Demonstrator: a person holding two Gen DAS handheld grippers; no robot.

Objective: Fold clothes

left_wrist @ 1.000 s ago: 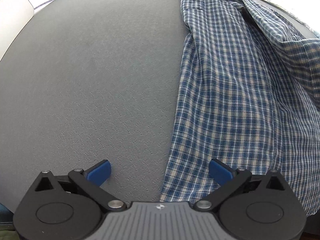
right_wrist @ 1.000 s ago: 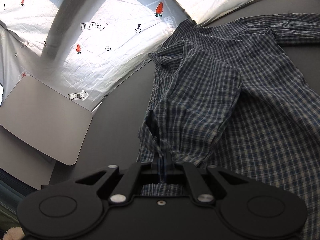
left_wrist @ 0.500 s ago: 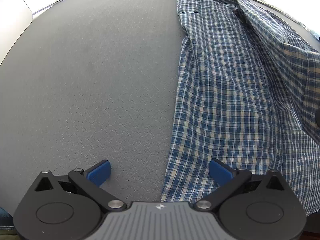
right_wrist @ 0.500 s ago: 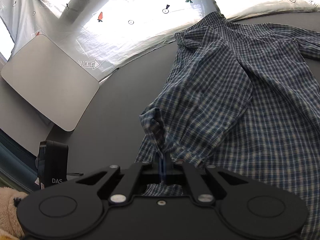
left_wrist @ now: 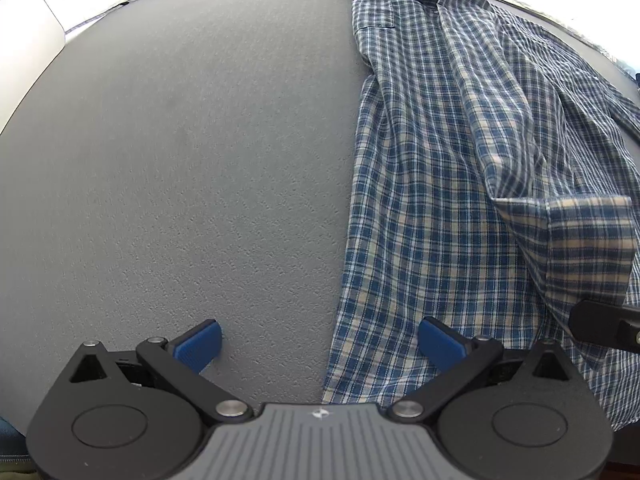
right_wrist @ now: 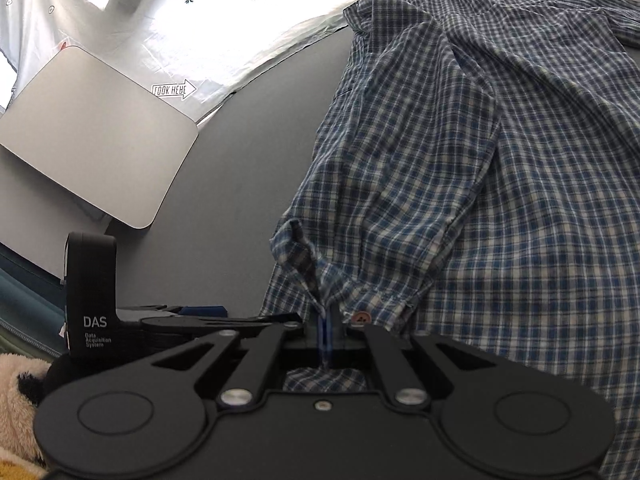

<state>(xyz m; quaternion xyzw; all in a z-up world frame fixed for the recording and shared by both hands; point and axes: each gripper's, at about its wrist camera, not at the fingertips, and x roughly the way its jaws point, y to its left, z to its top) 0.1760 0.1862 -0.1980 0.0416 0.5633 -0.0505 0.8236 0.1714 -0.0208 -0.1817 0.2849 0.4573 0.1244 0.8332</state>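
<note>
A blue and white checked shirt [left_wrist: 440, 184] lies spread on a grey table [left_wrist: 180, 168], filling the right half of the left wrist view. My left gripper [left_wrist: 320, 340] is open, low over the table, its right pad over the shirt's bottom edge and its left pad over bare table. My right gripper [right_wrist: 325, 336] is shut on the cuff of the shirt's sleeve [right_wrist: 400, 184] and holds it lifted over the shirt body [right_wrist: 560, 200]. The sleeve cuff [left_wrist: 588, 240] and the right gripper's tip [left_wrist: 600, 326] show at the right in the left wrist view.
A grey rounded board [right_wrist: 92, 132] lies beyond the table's left edge on a white printed sheet [right_wrist: 224, 20]. The left gripper's black DAS unit [right_wrist: 92, 296] stands at the left of the right wrist view. A plush toy [right_wrist: 16, 400] is at the lower left.
My right gripper has carried the sleeve cuff leftward across the shirt, toward my left gripper. The left gripper has stayed open at the shirt's bottom edge.
</note>
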